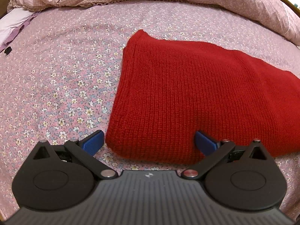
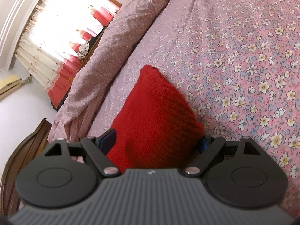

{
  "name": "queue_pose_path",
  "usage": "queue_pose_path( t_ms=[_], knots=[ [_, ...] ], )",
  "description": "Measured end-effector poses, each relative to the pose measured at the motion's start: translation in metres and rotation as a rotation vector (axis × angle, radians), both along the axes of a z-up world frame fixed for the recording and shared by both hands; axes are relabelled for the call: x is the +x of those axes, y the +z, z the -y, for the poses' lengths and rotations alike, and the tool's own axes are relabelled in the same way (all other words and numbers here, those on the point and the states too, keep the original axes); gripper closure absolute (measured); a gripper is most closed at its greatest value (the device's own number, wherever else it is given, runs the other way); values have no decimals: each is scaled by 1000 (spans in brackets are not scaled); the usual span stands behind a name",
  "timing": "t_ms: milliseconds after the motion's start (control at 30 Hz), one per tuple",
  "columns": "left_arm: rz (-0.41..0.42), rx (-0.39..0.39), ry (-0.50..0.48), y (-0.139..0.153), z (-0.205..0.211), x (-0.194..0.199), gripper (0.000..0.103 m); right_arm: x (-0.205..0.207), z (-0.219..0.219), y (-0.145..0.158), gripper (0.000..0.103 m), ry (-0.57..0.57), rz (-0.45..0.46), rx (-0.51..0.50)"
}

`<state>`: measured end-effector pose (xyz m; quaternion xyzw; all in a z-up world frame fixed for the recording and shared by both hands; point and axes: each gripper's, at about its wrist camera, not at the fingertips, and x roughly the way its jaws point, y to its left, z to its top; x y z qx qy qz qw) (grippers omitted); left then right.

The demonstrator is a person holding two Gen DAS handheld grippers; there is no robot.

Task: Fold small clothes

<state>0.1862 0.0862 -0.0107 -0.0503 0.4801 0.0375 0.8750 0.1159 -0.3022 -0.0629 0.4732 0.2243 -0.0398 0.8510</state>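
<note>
My right claw (image 2: 156,141) is wide open straddling the folded red knit sweater (image 2: 150,110), which runs lengthwise straight ahead.

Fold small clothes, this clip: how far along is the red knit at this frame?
Done: the red knit lies flat on the floral bedsheet as a compact block with straight edges. In hand: nothing looks gripped; the left gripper is open at its near corner, and the right gripper is open with the knit's end between its fingers. Left: perhaps one more fold; no other small clothes are in view.
</note>
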Motion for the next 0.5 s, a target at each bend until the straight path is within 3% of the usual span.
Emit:
queue_pose_path(
  t_ms=[67, 200, 300, 500],
  knots=[
    [-2, -4, 2, 0, -1, 0, 0, 0, 0, 0, 19, 2, -4, -8],
    [-6, -11, 6, -1, -2, 1, 0, -3, 2, -3, 41, -26, -22, -18],
    [-7, -11, 6, -1, -2, 1, 0, -8, 8, -9, 50, -33, -23, 11],
    [-8, -8, 7, 0, 0, 1, 0, -9, 12, -12, 53, -28, -22, 28]
  ],
)
